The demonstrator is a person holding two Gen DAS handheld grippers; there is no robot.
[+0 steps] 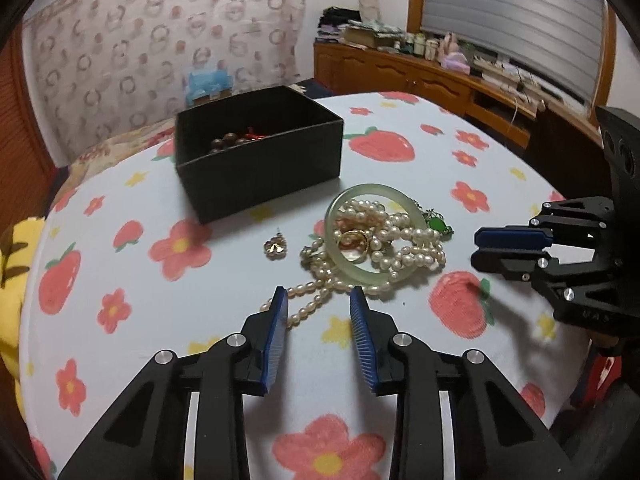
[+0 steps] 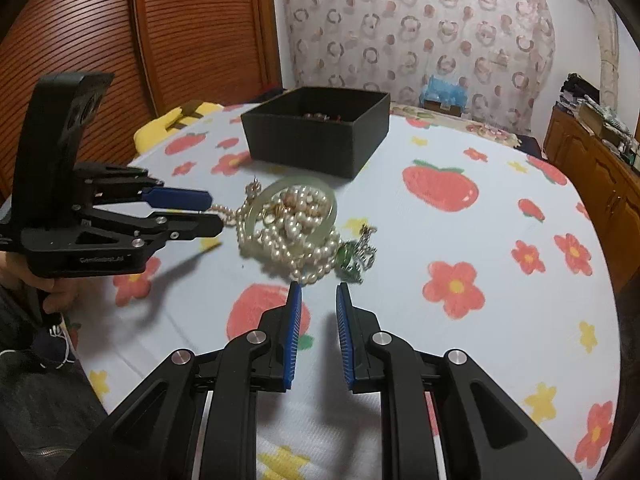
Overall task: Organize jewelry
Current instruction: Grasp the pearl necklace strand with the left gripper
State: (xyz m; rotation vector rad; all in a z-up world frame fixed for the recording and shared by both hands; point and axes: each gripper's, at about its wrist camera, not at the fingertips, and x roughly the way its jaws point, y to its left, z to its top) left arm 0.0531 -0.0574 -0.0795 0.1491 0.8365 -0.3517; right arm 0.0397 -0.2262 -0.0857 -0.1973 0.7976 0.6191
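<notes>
A pile of jewelry lies mid-table: a pale green jade bangle (image 1: 340,222) (image 2: 262,202) on tangled pearl strands (image 1: 416,242) (image 2: 308,248), a gold ring (image 1: 353,239) inside it, and a green pendant (image 1: 440,224) (image 2: 347,258) beside it. A small gold earring (image 1: 274,248) lies apart to the left. A black open box (image 1: 280,164) (image 2: 316,140) behind holds brown beads (image 1: 228,144). My left gripper (image 1: 318,300) (image 2: 214,210) is open, its tips at the pearls' near end. My right gripper (image 2: 318,294) (image 1: 476,248) is open and empty, just short of the pile.
The round table has a white cloth (image 1: 160,312) (image 2: 480,220) printed with strawberries and flowers. A wooden sideboard (image 1: 420,80) with clutter stands at the far right. A wooden slatted door (image 2: 140,40) and a patterned curtain (image 2: 420,20) stand behind. A yellow cloth (image 1: 16,264) hangs at the left edge.
</notes>
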